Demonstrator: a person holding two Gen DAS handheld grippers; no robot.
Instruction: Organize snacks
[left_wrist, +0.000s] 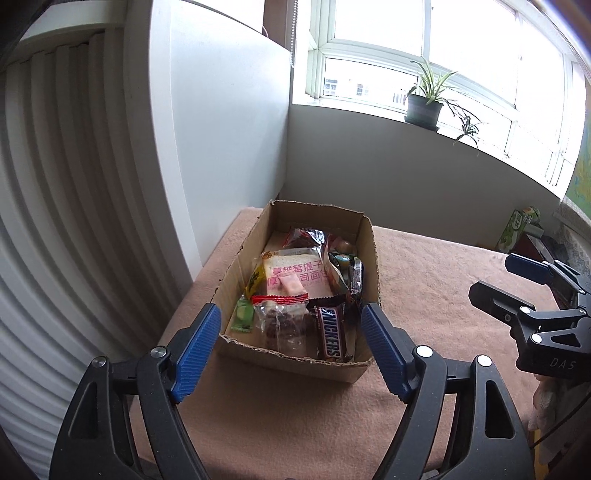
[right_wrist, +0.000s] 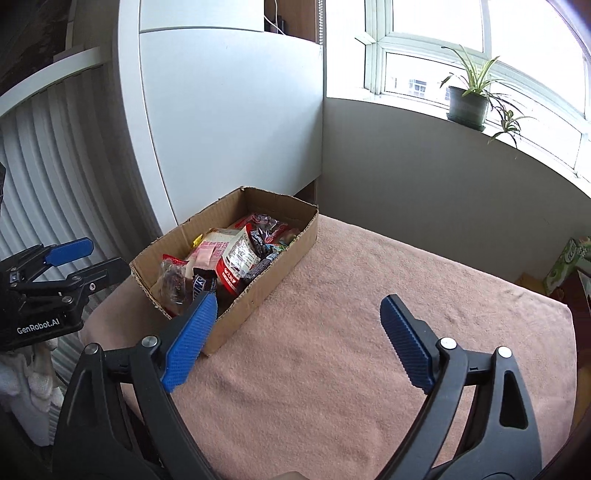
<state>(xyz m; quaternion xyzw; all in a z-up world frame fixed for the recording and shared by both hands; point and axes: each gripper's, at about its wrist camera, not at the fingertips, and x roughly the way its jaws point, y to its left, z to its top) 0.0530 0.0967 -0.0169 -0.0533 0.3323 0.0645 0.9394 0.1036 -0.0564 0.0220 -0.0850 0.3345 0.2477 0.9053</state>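
On the pink tabletop we see the box of snacks by the white wall; a plant sits beyond. Our left gripper and right gripper hold jaws apart, empty.

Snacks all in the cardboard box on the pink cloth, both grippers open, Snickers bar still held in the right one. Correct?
Not quite. The Snickers bar lies inside the cardboard box at its near end, not in the right gripper, whose jaws stand open with nothing between them, as the right wrist view shows. The left gripper is open too.
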